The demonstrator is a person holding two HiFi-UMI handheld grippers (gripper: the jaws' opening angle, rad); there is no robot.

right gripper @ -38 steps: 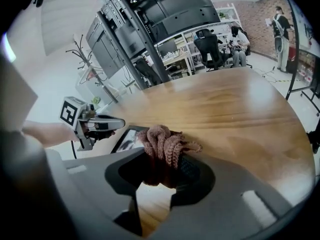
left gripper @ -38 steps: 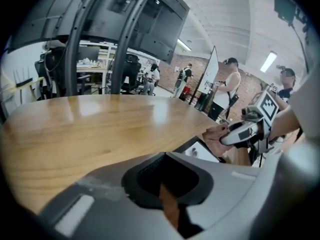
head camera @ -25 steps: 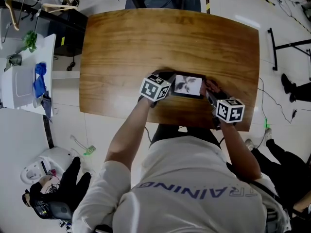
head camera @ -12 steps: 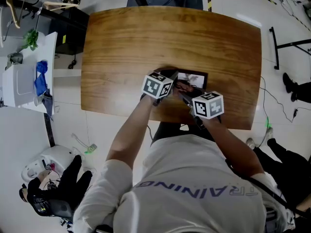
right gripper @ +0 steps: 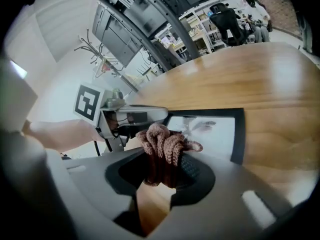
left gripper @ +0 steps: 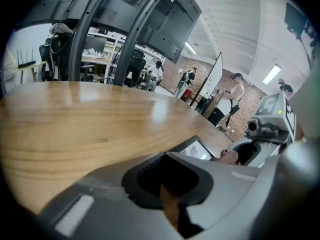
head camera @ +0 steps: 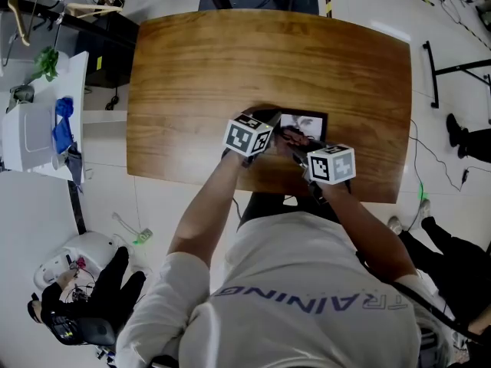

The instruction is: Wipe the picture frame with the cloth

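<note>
Table (head camera: 199, 75): bare wood top, the only work surface. The picture frame (head camera: 305, 121) lies flat on it near the person's edge, right of centre, glass up. Flat placement likely lets the wiping pressure go straight into the table rather than tipping the frame. In the right gripper view the frame (right gripper: 215, 131) has a dark border round a pale picture and sits directly ahead of the jaws. Left gripper (left gripper: 167, 194): jaws drawn almost together, with only a thin sliver of wood showing between them and nothing visibly clamped. In the head view it sits at the frame's left edge. The right gripper view shows its tip (right gripper: 150, 114) over that same edge, and whether it presses on the border or just hovers cannot be told. Judgement: it is stationed there to stop the frame sliding under the wipe. Right gripper (right gripper: 160, 170): jaws closed on the cloth (right gripper: 162, 143), a bunched reddish-brown knit wad that bulges out past the jaw tips. That bulge presumably keeps soft fabric, not hard jaw, against the glass. In the head view the cloth (head camera: 290, 136) sits at the frame's near-left portion, close beside the left gripper. Wiping appears under way, with the right side of the glass uncovered.
</note>
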